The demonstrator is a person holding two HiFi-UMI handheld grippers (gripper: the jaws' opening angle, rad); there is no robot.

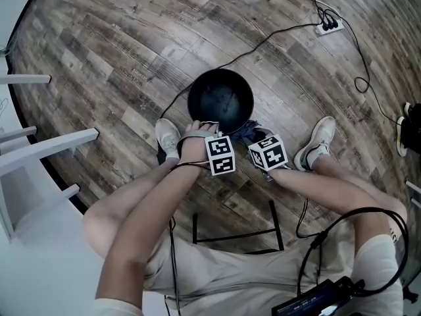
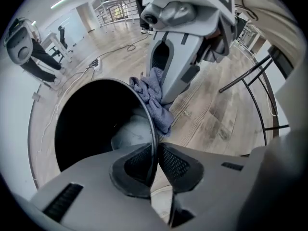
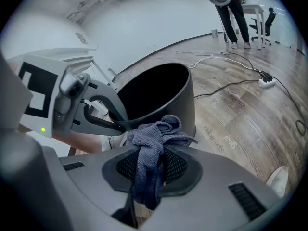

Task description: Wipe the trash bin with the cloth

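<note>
The black round trash bin (image 1: 220, 101) stands on the wood floor between the person's feet. My left gripper (image 1: 201, 126) is shut on the bin's near rim; in the left gripper view the thin rim (image 2: 155, 134) runs down between the closed pads of that gripper (image 2: 157, 165). My right gripper (image 3: 151, 165) is shut on a grey-blue cloth (image 3: 154, 143), which bunches above the jaws. The cloth (image 2: 155, 100) rests against the outside of the bin's wall (image 3: 180, 100) just below the rim. From the head view the cloth (image 1: 247, 131) shows beside the bin, with the right gripper (image 1: 255, 137) over it.
A power strip (image 1: 327, 26) and black cables (image 1: 283, 35) lie on the floor beyond the bin. White furniture legs (image 1: 46, 147) stand at the left. White shoes (image 1: 168, 137) (image 1: 319, 140) flank the bin. A thin black frame (image 1: 237, 232) sits near the person's lap.
</note>
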